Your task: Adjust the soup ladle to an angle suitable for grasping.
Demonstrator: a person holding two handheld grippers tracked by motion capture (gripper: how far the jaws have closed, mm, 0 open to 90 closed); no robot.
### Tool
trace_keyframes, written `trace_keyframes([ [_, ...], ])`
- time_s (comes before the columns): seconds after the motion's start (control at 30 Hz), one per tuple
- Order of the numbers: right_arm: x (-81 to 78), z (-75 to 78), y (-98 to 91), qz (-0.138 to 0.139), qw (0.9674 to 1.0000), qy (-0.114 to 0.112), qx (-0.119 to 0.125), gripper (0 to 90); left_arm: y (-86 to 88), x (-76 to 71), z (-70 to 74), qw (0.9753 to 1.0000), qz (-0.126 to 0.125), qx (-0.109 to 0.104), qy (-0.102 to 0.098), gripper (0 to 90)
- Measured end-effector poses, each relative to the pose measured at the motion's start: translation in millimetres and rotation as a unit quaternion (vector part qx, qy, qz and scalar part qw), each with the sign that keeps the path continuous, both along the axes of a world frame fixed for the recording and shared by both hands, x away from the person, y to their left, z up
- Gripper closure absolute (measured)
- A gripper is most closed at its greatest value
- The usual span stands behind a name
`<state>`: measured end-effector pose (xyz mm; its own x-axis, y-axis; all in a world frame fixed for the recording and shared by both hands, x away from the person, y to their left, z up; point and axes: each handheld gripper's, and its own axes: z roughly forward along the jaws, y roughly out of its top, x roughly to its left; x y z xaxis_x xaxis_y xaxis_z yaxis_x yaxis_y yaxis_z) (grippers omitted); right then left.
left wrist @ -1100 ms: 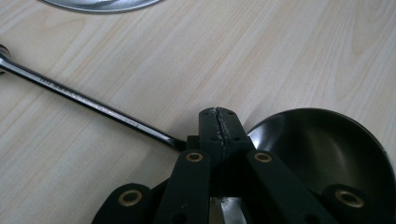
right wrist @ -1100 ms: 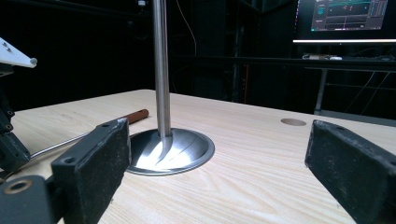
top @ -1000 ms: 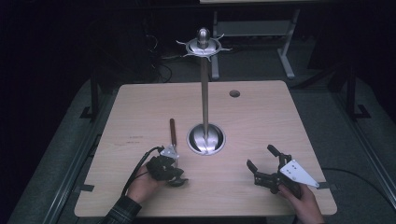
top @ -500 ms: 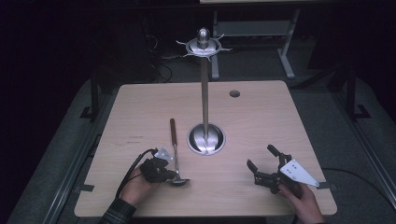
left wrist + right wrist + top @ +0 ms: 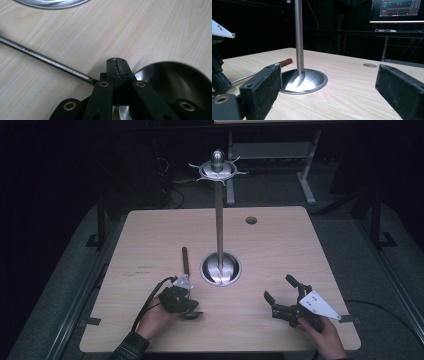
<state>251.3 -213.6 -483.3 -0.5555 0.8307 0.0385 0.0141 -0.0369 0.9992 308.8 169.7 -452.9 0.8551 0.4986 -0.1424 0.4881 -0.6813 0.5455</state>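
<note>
The left gripper is squeezed tight, seemingly on the ladle's thin handle, just beside the metal stand. The right gripper sits wide open near the stand, holding nothing.

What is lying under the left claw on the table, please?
A ladle: its dark bowl and thin shaft show beside the shut left claw. Where the two join is covered by the claw.

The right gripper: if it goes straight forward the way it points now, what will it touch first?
Probably the metal stand's round base. In the right gripper view, the open right gripper points across bare table at that base and its pole. Depth is unclear, so it might slide just past.
</note>
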Motion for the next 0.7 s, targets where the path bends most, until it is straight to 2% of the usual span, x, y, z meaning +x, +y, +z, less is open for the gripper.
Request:
trace_keyframes([
  [0.07,-0.1,0.0,-0.1,0.0,1.0,0.001,0.001,6.3,-0.7,0.2,-0.1,1.0,0.007,-0.004,0.003,89.8],
  [0.37,-0.6,-0.1,0.1,0.0,1.0,0.0,0.001,6.3,7.5,-2.9,3.5,0.9997,0.008,0.023,0.009,89.8],
  [0.47,-0.6,0.0,0.2,0.0,1.0,-0.001,0.0,6.3,14.8,-2.9,4.7,0.9994,0.012,0.027,0.02,89.8],
  [0.6,-0.7,0.0,0.2,0.0,1.0,0.0,0.0,6.3,25.3,-3.1,5.3,0.9984,0.036,0.02,0.039,89.8],
  [0.7,-0.7,0.0,0.1,-0.001,1.0,0.001,0.001,6.3,32.2,-1.6,7.0,0.9973,0.048,0.023,0.05,89.8],
])
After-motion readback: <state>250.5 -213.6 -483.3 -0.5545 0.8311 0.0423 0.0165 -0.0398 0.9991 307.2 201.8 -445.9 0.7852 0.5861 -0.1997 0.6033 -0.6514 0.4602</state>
